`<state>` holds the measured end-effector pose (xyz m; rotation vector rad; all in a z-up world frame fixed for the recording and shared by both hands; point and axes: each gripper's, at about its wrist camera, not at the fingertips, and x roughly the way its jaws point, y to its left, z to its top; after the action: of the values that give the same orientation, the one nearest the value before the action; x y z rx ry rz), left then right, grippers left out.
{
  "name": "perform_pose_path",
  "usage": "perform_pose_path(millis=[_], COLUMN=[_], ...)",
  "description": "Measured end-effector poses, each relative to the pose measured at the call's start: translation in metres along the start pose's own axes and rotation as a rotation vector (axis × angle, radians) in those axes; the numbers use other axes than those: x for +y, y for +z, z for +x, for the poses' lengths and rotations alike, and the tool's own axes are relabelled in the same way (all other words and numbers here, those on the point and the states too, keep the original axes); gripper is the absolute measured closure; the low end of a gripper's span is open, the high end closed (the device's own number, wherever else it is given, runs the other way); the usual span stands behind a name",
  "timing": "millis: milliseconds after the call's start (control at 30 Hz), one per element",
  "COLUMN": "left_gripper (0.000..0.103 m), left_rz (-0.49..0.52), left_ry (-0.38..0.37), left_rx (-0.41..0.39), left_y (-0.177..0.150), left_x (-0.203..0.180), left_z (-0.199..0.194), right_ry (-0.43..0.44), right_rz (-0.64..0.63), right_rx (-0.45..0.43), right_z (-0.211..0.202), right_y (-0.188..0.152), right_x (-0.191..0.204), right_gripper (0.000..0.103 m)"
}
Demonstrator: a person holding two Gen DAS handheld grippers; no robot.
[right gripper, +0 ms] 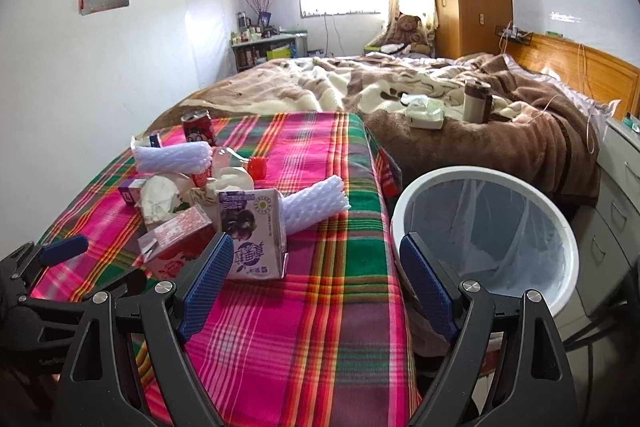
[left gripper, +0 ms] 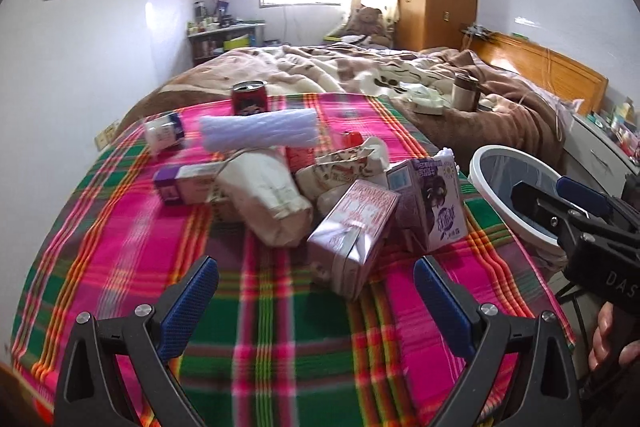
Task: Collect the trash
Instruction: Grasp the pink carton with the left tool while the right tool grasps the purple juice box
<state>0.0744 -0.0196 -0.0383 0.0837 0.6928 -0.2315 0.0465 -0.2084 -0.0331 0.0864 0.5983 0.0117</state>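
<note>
**A:** Bedroom, unmade bed [right gripper: 460, 115] at the back, and ahead of both tools a table [right gripper: 304, 307] under a plaid cloth. How far along is the collecting?

**B:** Barely begun, I'd judge. The white bin [right gripper: 570, 267] just right of the right hand-held gripper [right gripper: 316, 287] shows only its clear liner; I see no trash inside. The whole pile sits on the cloth.

**A:** And the tools?

**B:** Both spread wide, nothing between the jaws. The left hand-held gripper [left gripper: 316, 303] hovers just short of the pile.

**A:** Count it, biggest first.

**B:** Two white foam sleeves: one [right gripper: 316, 205] just beyond the right tool, one [left gripper: 258, 129] at the far side of the heap. One paper bag [left gripper: 268, 199] ahead of the left tool. Four cartons that I can make out: purple milk carton [right gripper: 252, 235], pink box [left gripper: 354, 227] nearest the left tool, purple-ended box [left gripper: 180, 183], small white one [left gripper: 164, 133]. One red can [left gripper: 250, 98] farthest off. One small red cup [right gripper: 257, 167]. Crumpled wrappers in the middle I can't separate.
</note>
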Motion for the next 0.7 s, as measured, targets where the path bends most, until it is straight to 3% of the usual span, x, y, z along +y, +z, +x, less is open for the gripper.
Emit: perform_pose_path(millis=[167,433,700], left_gripper=[0.02,0.059,0.06], left_rz=[0.013,0.03,-0.036], left_ry=[-0.04,-0.121,-0.125], left_rx=[0.042,0.118,0.099], left_y=[0.007,0.008,0.0], left_x=[-0.002,-0.003,0.019], left_z=[0.025,0.054,0.041], right_ry=[0.006,0.033,0.083], right_rz=[0.0,0.0,0.002], right_rx=[0.017,0.056,0.094], right_z=[0.009,0.023,0.034], right_y=[0.002,0.005,0.006], right_x=[0.002,0.007,0.017], right_gripper=[0.016,0.016,0.016])
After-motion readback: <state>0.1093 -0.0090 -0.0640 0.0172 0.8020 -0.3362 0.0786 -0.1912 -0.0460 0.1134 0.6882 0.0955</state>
